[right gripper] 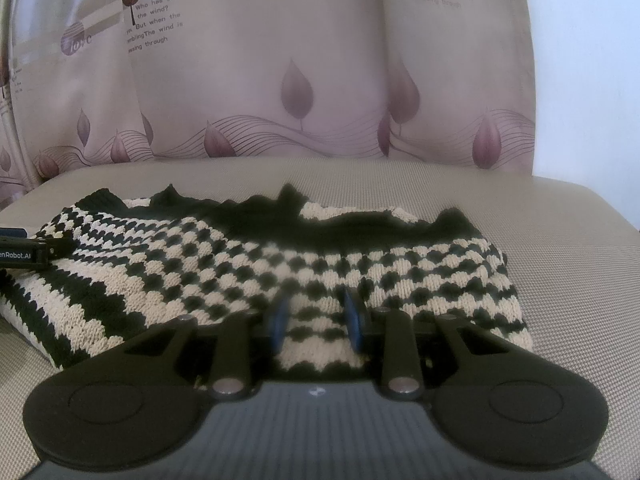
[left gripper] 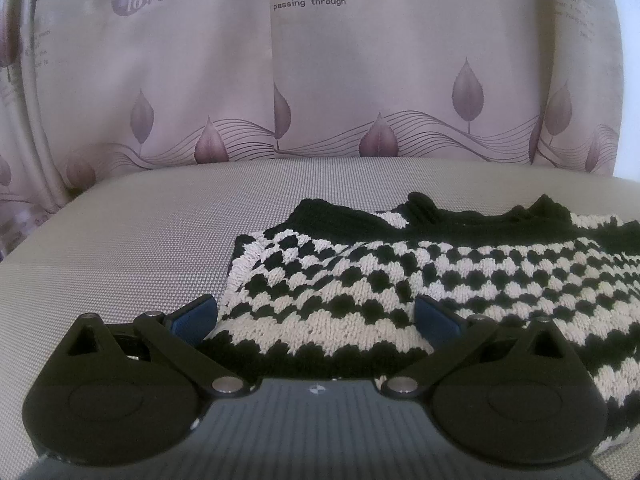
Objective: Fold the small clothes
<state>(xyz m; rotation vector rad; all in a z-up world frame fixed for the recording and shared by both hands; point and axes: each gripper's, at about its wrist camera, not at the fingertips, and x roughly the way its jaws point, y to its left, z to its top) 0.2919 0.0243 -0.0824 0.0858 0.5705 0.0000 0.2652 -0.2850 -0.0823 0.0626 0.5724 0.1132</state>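
1. There is 1 sweater (left gripper: 400, 280), black and cream knit, lying on 1 beige cushion (left gripper: 140, 240). Behind it hangs 1 curtain (left gripper: 160, 80) with leaves and printed words.
2. There are 2 grippers. The left gripper (left gripper: 316, 316) has its jaws spread wide; the near left part of the sweater lies between its blue pads (left gripper: 196, 316), but the pads do not press it.
3. The right gripper (right gripper: 318, 320) has its jaws narrow, with a fold of the near hem standing between the 2 pads (right gripper: 354, 320). It seems to pinch this fold.
4. The black collar edge at the far side is blurred in the right view, so its shape is hard to read. In the left view the sweater is cut off at the right border.
5. Only the right view shows the whole width of the sweater (right gripper: 240, 264) and, at the left border, a part of the other gripper with white letters. Only the left view shows the bare cushion on the left of the sweater.
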